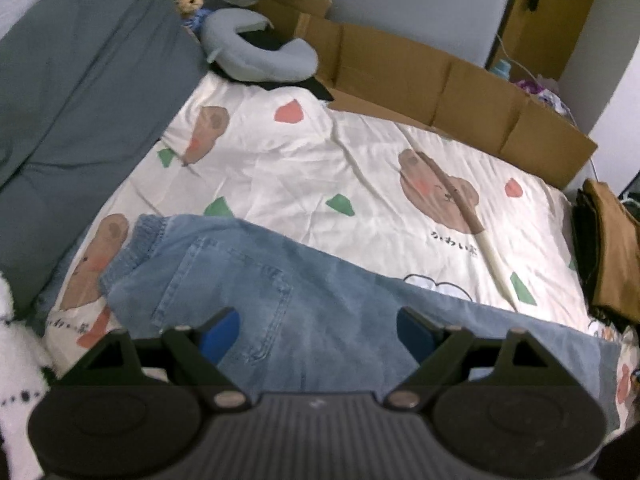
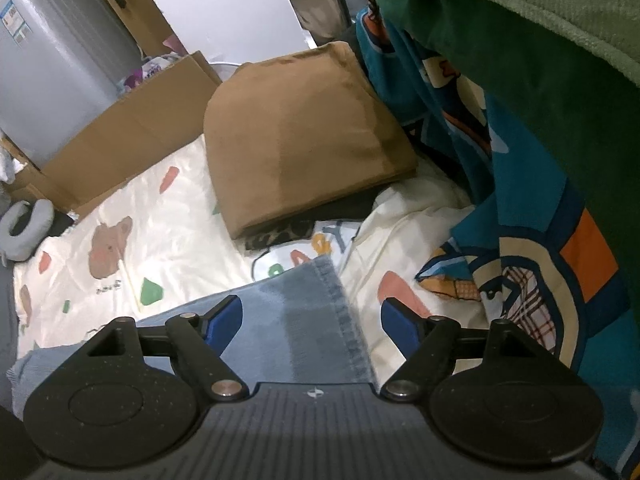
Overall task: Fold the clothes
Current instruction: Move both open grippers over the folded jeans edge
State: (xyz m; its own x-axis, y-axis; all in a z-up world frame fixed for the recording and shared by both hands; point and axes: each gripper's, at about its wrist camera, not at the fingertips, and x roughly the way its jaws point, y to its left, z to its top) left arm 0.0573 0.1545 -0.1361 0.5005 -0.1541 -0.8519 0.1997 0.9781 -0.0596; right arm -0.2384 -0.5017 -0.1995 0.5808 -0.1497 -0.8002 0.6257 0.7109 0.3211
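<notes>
Found the jeans (image 1: 304, 304) laid lengthwise across the bear-print bedsheet (image 1: 360, 160), waistband and back pocket at the left end, hem (image 2: 344, 312) at the right end near the folded brown garment (image 2: 304, 136). Saw the left gripper (image 1: 318, 330) hanging over the seat of the jeans with jaws spread wide and nothing between the blue pads (image 1: 222, 332), none of them pressing on denim. Saw the right gripper (image 2: 312, 320) above the leg end, likewise wide and empty, one pad over the denim and the other over bare sheet past the hem. Judged the garment flattened out and released, with no cross-fold made yet, so still early in the folding of this piece. Reckoned the next move to call for lowering both grippers onto an edge, pinching through both denim layers, then carrying hem toward waistband without dragging the sheet along. Noted cardboard (image 1: 440, 92) along the far side and a grey neck pillow (image 1: 256, 56) well apart from the work
</notes>
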